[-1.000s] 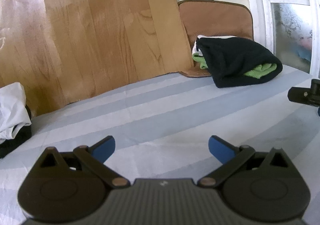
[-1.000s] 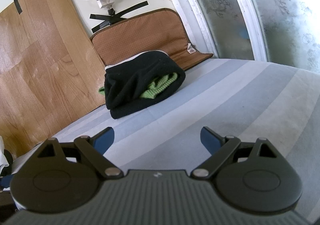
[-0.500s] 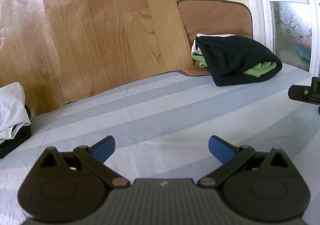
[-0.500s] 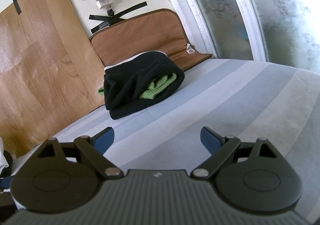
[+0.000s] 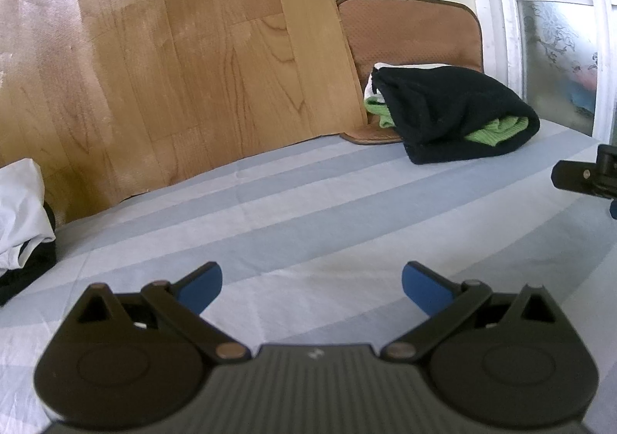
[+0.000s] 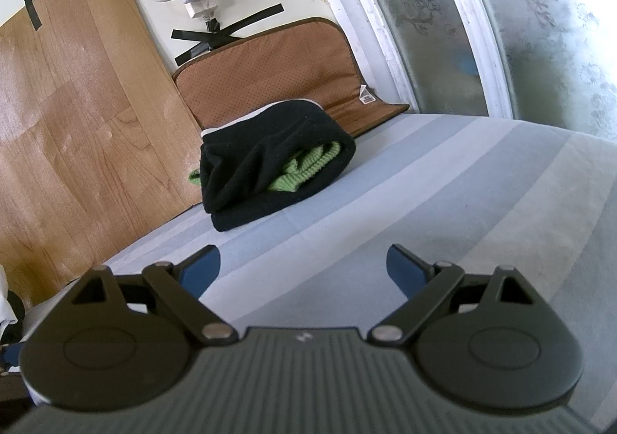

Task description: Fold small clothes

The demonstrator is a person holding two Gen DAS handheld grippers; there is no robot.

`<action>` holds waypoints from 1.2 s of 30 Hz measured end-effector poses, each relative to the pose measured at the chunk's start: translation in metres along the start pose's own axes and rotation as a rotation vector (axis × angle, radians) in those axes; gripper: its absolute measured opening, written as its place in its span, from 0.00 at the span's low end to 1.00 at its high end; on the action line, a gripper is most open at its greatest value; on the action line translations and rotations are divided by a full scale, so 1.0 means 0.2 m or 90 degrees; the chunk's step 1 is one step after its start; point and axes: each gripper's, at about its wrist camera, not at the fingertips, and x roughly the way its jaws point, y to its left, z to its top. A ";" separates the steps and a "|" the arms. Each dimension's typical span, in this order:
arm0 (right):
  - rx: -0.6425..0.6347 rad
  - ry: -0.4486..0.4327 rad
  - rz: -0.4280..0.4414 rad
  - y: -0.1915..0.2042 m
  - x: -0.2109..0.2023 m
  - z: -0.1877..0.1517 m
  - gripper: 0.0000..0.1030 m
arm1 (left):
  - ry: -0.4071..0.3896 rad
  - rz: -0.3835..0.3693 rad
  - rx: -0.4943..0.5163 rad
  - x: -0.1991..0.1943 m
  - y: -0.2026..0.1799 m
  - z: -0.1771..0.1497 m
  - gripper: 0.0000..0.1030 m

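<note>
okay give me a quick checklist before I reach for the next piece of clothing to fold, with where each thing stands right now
1. Left tongs open and holding nothing: ok.
2. Right tongs open and holding nothing: ok.
3. Striped sheet bare in front of both tongs, room to fold: ok.
4. Folded black garment with the green garment tucked inside, resting at the far end against the brown cushion, out of the folding space: ok.
5. Next piece located: white clothing lies crumpled at the left edge of the left wrist view, over something dark: ok.
6. Whether that white piece is within easy reach and free of the dark item: cannot tell.
</note>
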 end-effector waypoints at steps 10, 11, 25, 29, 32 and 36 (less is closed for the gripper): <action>0.003 -0.002 -0.001 -0.01 0.00 0.01 0.92 | -0.002 -0.006 0.006 0.00 0.00 0.00 1.00; 0.003 -0.002 -0.001 -0.01 0.00 0.01 0.92 | -0.002 -0.008 0.006 0.00 0.00 0.00 1.00; 0.000 0.007 -0.002 -0.01 0.00 0.01 0.92 | 0.004 -0.023 0.009 0.00 0.00 0.00 1.00; -0.003 0.009 -0.005 0.00 0.00 0.01 0.92 | 0.006 -0.025 0.008 0.00 0.00 0.00 1.00; -0.001 0.008 -0.008 0.00 0.00 0.01 0.92 | 0.008 -0.025 0.006 0.01 0.00 0.00 1.00; -0.002 0.009 -0.010 0.01 0.01 0.01 0.92 | 0.012 -0.026 0.003 0.01 0.01 0.00 1.00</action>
